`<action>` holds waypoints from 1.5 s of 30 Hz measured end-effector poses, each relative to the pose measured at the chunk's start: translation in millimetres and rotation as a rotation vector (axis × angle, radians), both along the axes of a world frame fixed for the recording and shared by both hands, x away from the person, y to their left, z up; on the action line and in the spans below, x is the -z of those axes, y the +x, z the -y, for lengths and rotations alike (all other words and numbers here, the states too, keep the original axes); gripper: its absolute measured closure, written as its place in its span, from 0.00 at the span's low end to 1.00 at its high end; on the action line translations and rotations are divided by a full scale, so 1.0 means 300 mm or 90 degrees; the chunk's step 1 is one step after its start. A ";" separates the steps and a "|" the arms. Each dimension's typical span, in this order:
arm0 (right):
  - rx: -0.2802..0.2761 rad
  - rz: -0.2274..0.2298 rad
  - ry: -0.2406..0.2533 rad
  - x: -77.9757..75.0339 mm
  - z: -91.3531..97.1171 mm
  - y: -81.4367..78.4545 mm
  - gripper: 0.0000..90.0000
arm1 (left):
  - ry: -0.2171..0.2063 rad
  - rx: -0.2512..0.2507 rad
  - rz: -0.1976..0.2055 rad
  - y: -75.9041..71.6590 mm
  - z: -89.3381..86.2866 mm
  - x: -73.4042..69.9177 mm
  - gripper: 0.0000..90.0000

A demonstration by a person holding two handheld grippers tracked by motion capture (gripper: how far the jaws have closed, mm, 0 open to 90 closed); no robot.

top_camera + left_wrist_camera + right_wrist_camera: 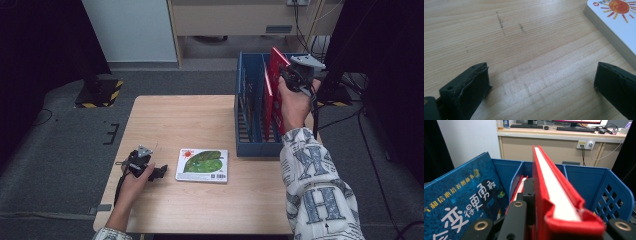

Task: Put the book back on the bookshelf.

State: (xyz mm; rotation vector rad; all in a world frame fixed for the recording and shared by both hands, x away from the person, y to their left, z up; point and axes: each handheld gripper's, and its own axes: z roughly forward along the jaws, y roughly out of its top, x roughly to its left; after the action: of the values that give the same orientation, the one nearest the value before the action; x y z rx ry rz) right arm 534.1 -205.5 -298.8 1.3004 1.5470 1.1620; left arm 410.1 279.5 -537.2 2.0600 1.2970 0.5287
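— Sleeve (pixel 320 200) first. What does the right gripper (pixel 295 75) hold?
— It pinches the red book (pixel 276 90), upright above the blue rack (pixel 250 145).
— Left gripper (pixel 541 80)?
— Wide open, holding nothing.
— Right gripper view?
— Red book (pixel 554 192) points lengthwise into the rack slot below.

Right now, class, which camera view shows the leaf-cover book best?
The high view: the leaf-cover book lies whole and flat on the table, beside the left gripper. The left gripper view catches just its sun-printed corner.
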 end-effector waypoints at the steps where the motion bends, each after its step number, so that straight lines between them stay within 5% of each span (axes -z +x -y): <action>1: 0.000 0.000 0.000 0.002 -0.001 0.002 0.88 | 0.000 0.000 0.000 0.000 0.000 0.000 0.00; 45: 0.005 -0.030 0.008 0.148 0.012 0.017 0.88 | 0.004 0.002 -0.002 0.002 0.000 -0.001 0.00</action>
State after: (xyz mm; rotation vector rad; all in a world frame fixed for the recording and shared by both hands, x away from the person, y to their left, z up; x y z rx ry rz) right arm 539.2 -209.1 -343.2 1.3506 1.5692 1.1450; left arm 410.5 279.4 -536.9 2.0687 1.2950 0.5295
